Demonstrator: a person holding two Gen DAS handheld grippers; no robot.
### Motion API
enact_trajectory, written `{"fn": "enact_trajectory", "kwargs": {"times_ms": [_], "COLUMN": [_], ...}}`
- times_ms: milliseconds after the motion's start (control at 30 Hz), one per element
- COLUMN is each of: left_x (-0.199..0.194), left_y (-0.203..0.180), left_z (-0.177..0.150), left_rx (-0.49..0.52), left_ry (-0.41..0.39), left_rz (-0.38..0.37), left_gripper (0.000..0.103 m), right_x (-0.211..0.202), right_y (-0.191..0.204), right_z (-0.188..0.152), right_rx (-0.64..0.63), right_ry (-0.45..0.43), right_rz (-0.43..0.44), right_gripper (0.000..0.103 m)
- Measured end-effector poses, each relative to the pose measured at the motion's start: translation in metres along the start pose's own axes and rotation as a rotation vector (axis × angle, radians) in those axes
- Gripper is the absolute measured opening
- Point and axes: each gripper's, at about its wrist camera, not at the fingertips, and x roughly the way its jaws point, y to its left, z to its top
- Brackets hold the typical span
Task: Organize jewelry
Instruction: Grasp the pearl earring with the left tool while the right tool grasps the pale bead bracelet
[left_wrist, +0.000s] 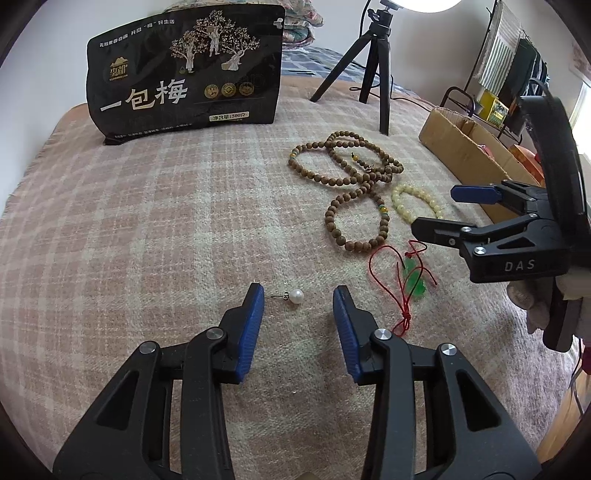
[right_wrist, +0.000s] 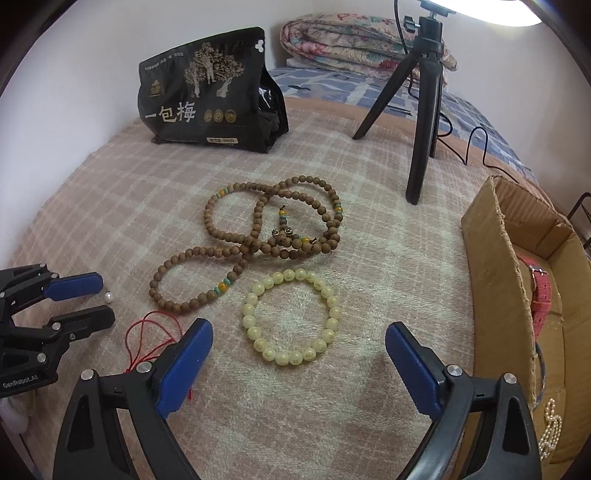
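Left gripper (left_wrist: 298, 295) jaws wide apart, nothing held, straddling pearl earring (left_wrist: 295, 295) lying on plaid blanket (left_wrist: 147, 221). Pearl sits dead between blue pads (left_wrist: 254, 314), slightly closer to left one. Earring long axis runs across the gap: post points at left pad, pearl end toward right (so closing would squeeze it end-on, probably fiddly).

Right gripper (right_wrist: 299, 354) also wide, empty, framing cream bead bracelet (right_wrist: 291, 317), well apart from earring. Left clearly nearer.

Earring: small, glossy white round pearl, thin metal post.
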Motion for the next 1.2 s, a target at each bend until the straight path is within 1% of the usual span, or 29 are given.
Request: {"fn": "enact_trajectory", "kwargs": {"times_ms": [100,167,267,333,400,467,533,600,733,767,867,967,1033,1067,1100,1200], "left_x": [0.001,0.002,0.003,0.003,0.004,0.005,0.005,0.005,0.006,0.007,0.008,0.008,0.008,0.008,0.007,0.008], "left_y": [0.0,0.0,0.001,0.001,0.001,0.0,-0.001,-0.001,-0.001,-0.001,-0.001,-0.001,0.0,0.0,0.001,0.001], "left_z": [0.0,0.0,0.0,0.001,0.001,0.001,0.001,0.001,0.002,0.002,0.002,0.002,0.003,0.003,0.002,0.003], "left_rx": [-0.002,0.0,-0.007,-0.01,-0.008,-0.004,0.0,0.002,0.005,0.007,0.011,0.004,0.0,-0.002,-0.002,0.003], "left_ry": [0.0,0.001,0.0,0.0,0.0,-0.001,-0.001,-0.001,-0.002,-0.003,-0.005,-0.005,-0.008,-0.009,-0.009,-0.009], "left_rz": [-0.005,-0.005,-0.01,-0.012,-0.011,-0.011,-0.008,-0.007,-0.005,-0.003,0.0,-0.001,0.003,0.003,0.003,0.004], "left_gripper": [0.04,0.039,0.035,0.034,0.033,0.033,0.03,0.029,0.029,0.029,0.028,0.026,0.022,0.022,0.021,0.019], "right_x": [0.0,0.0,0.002,0.002,0.005,0.007,0.008,0.009,0.012,0.013,0.015,0.015,0.015,0.015,0.015,0.015], "right_y": [-0.004,-0.005,-0.008,-0.013,-0.017,-0.019,-0.018,-0.017,-0.018,-0.018,-0.016,-0.015,-0.013,-0.011,-0.01,-0.006], "right_z": [0.001,0.002,0.002,0.003,0.004,0.005,0.006,0.007,0.009,0.009,0.008,0.008,0.009,0.009,0.009,0.009], "right_rx": [0.021,0.032,0.054,0.092,0.119,0.123,0.124,0.122,0.125,0.122,0.106,0.099,0.089,0.084,0.079,0.07], "right_ry": [-0.003,-0.003,0.003,0.002,0.007,0.011,0.01,0.012,0.021,0.027,0.031,0.031,0.029,0.028,0.026,0.025], "right_rz": [0.004,0.021,0.016,0.031,0.029,0.025,0.018,0.01,0.0,-0.007,-0.02,-0.024,-0.025,-0.026,-0.022,-0.017], "right_gripper": [0.093,0.093,0.093,0.09,0.085,0.084,0.083,0.077,0.072,0.069,0.068,0.065,0.061,0.058,0.053,0.042]}}
